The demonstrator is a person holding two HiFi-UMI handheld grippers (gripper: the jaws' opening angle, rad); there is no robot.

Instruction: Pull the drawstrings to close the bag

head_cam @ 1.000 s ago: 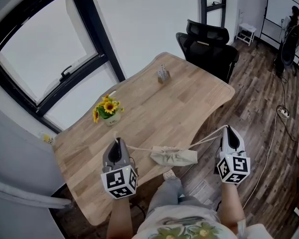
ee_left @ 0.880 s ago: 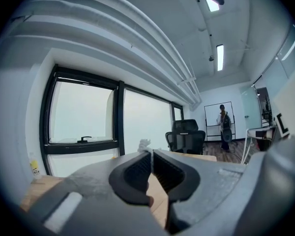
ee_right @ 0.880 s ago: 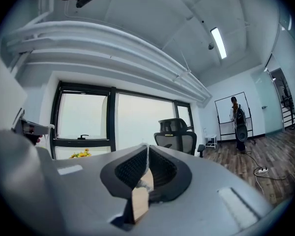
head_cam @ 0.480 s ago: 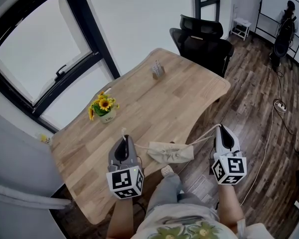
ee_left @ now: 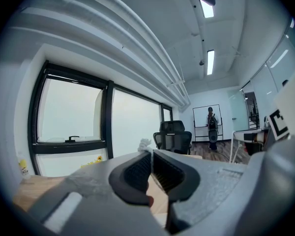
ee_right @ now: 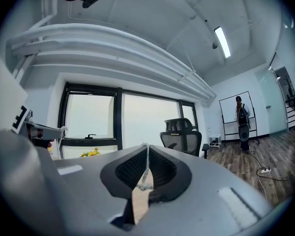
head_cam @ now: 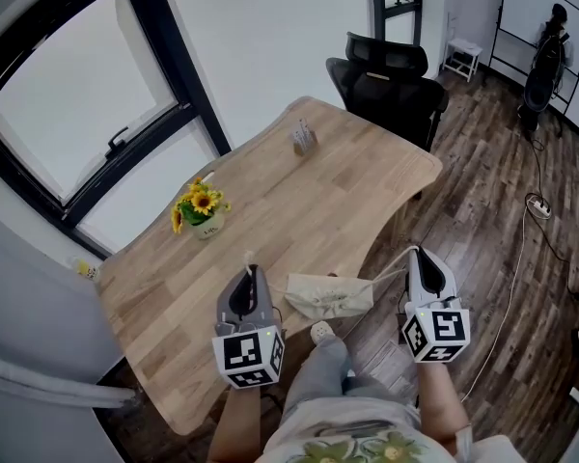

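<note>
At the desk's (head_cam: 299,201) near edge lay the bag (head_cam: 328,297), between my tools. My left tool (head_cam: 250,270) was clamped on the left drawstring (ee_left: 145,144) and my right tool (head_cam: 417,255) on the right drawstring (head_cam: 386,276), held to opposite sides so a pull would cinch the mouth.

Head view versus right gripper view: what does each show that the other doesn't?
Only the head view shows the bag, gathered at the near edge of the table. Only the right gripper view shows the drawstring pinched inside the shut right hand-held gripper. Both show the sunflower pot and the black office chair.
</note>
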